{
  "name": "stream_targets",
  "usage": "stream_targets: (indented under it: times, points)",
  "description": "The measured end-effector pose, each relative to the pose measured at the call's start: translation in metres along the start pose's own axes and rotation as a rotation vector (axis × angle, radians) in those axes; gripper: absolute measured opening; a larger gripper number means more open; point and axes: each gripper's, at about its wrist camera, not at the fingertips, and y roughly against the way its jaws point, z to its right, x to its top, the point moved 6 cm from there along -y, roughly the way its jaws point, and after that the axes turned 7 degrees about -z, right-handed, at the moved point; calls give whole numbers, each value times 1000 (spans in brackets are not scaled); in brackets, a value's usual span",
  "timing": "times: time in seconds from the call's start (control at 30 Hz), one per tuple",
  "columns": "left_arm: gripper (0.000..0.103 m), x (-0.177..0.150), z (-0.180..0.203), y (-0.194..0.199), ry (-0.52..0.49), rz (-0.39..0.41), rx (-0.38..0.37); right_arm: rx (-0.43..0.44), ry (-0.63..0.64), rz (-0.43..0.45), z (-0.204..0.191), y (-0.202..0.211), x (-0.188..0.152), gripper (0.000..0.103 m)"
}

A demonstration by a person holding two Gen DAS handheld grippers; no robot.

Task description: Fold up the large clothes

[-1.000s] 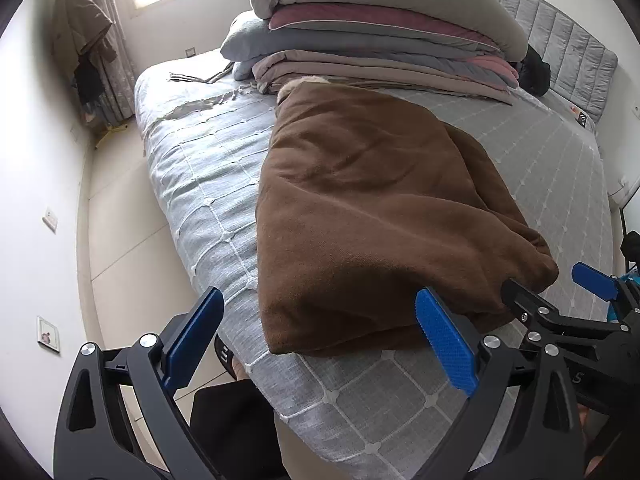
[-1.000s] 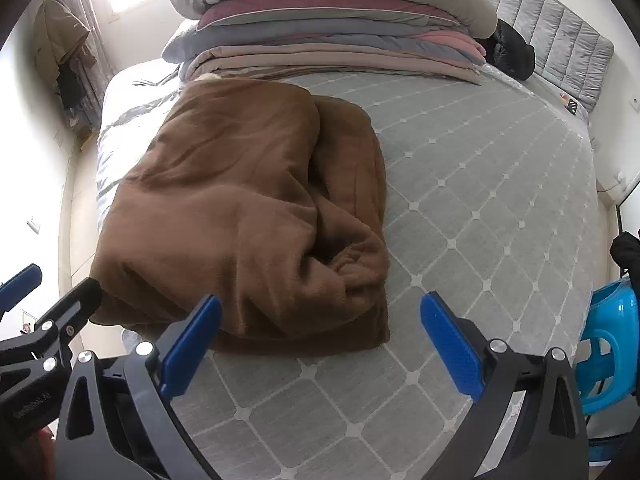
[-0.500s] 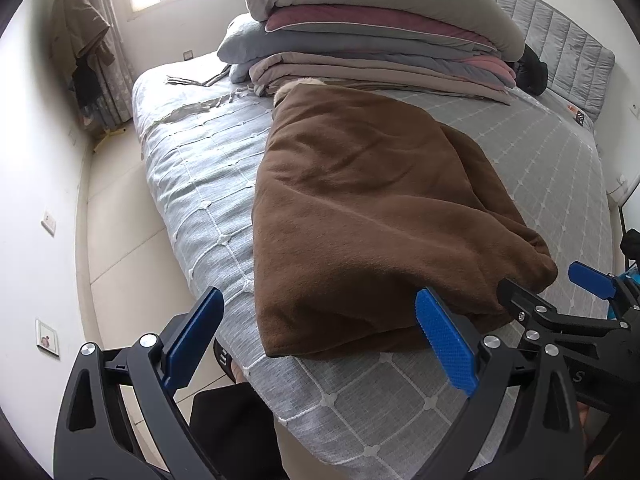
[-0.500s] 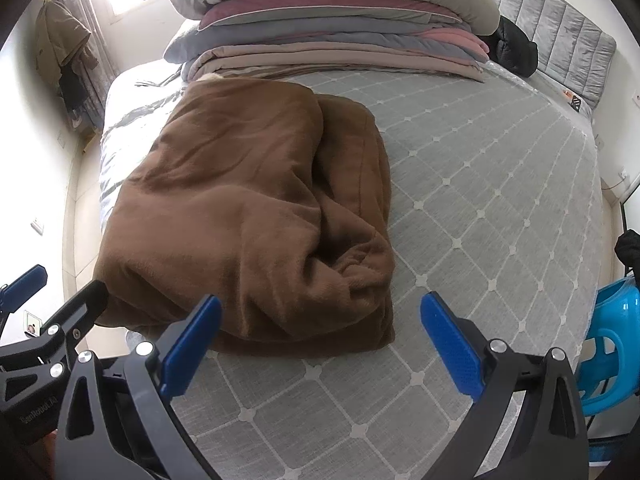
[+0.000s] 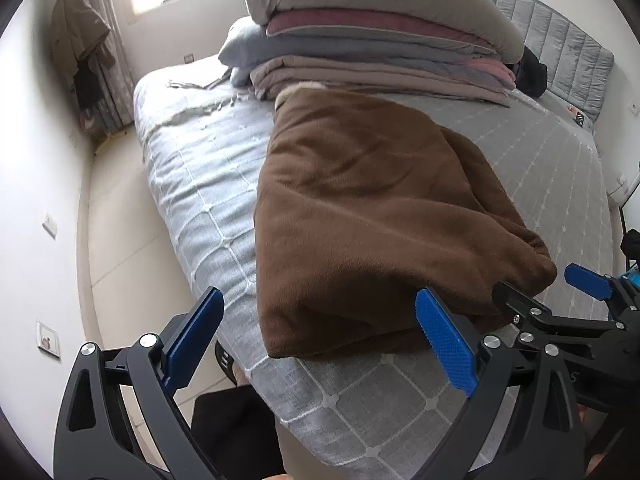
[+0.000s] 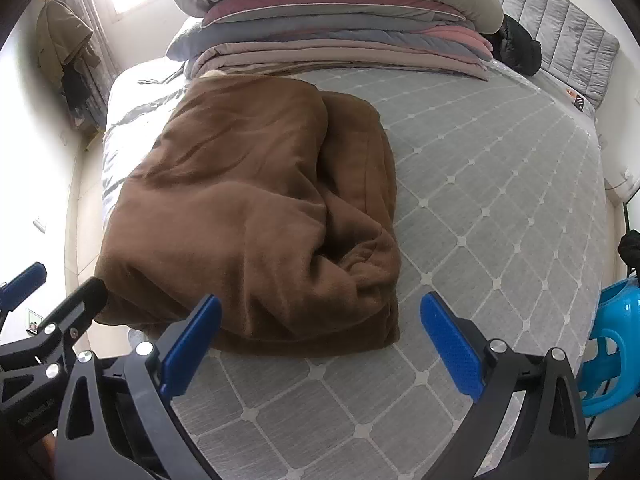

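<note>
A large brown fleece garment [image 5: 372, 216] lies folded into a thick rectangle on the grey quilted bed [image 5: 200, 184]. It also shows in the right wrist view [image 6: 260, 216]. My left gripper [image 5: 320, 332] is open and empty, held just short of the garment's near left corner at the bed edge. My right gripper [image 6: 320, 336] is open and empty, just short of the garment's near right edge. Each gripper shows in the other's view, the right one [image 5: 560, 308] and the left one [image 6: 44, 312].
A tall stack of folded blankets and pillows [image 5: 380, 40] lies at the far side of the bed, touching the garment's far end. The padded headboard [image 6: 572, 44] is at the right. A blue plastic stool [image 6: 612, 344] stands right of the bed. The floor [image 5: 120, 220] lies to the left.
Both grippers stay open and have shifted only slightly relative to the bed. The garment lies still.
</note>
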Motion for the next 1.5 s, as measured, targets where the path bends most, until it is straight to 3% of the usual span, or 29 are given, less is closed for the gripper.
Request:
stream_targets:
  times: [0.17, 0.47, 0.73, 1.07, 1.23, 1.33, 1.37, 1.5]
  points:
    - [93, 1, 5, 8, -17, 33, 5, 6, -5, 12, 1, 3, 1, 96]
    - [96, 2, 12, 22, -83, 117, 95, 9, -11, 25, 4, 4, 2, 96]
    - [96, 1, 14, 30, -71, 147, 44, 18, -7, 44, 3, 8, 4, 96]
    - [96, -1, 14, 33, -71, 171, 42, 24, -5, 59, 2, 10, 5, 96]
    - [96, -2, 14, 33, -52, 186, -33, 26, 2, 56, 0, 8, 4, 96]
    - [96, -3, 10, 47, 3, 306, -163, 27, 15, 53, -3, 6, 3, 96]
    - [96, -2, 10, 47, 7, 303, -190, 28, 16, 53, -3, 6, 2, 96]
    - [96, 0, 13, 50, -1, 318, -174, 45, 5, 64, -1, 10, 2, 96]
